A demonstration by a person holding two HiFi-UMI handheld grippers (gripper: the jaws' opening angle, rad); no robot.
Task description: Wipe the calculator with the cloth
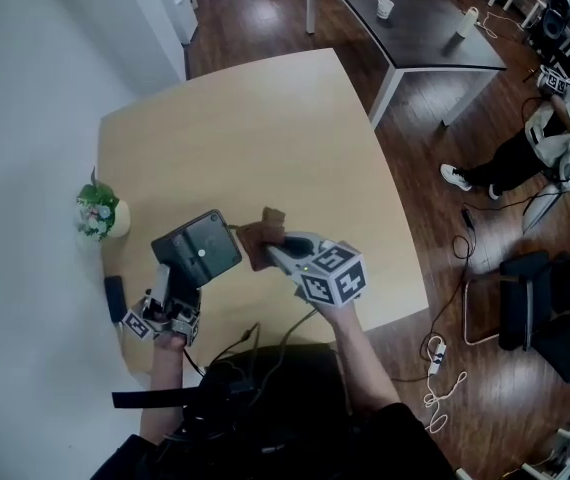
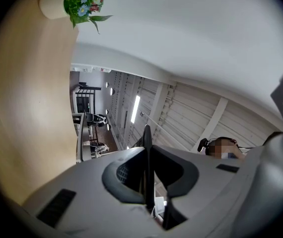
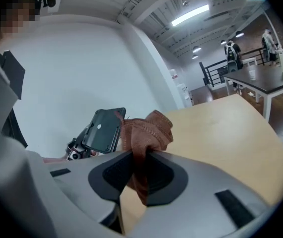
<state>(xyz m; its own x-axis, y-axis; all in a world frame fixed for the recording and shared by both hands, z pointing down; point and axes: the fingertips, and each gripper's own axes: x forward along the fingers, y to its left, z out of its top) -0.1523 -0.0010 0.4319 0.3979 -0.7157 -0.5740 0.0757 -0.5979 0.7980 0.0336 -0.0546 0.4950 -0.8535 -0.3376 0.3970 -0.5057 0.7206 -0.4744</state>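
Your left gripper (image 1: pixel 179 286) (image 2: pixel 149 182) has its jaws closed almost fully on the lower edge of the flat black rectangular calculator (image 1: pixel 200 250) (image 3: pixel 103 130). In the left gripper view the calculator is only a thin dark blade (image 2: pixel 147 148) pinched between the pads. You hold it lifted off the pale wooden table (image 1: pixel 265 128) (image 3: pixel 221 128), over the near left part of the top. It is tilted, and its dark back, with one small pale round spot, faces your head camera. Your right gripper (image 1: pixel 270 252) (image 3: pixel 140 170) is clamped on the bunched rust-brown cloth (image 1: pixel 260 236) (image 3: pixel 144 128). The fabric is squeezed tight between the pads, with a crumpled fold standing out past them and a tail hanging below. That fold lies against the calculator's right edge, as far as both views show. A small cream pot of green leaves and pale flowers (image 1: pixel 100 213) (image 2: pixel 77 1) stands at the table's left edge. A small dark flat object (image 1: pixel 115 298) lies on the table just left of your left gripper.
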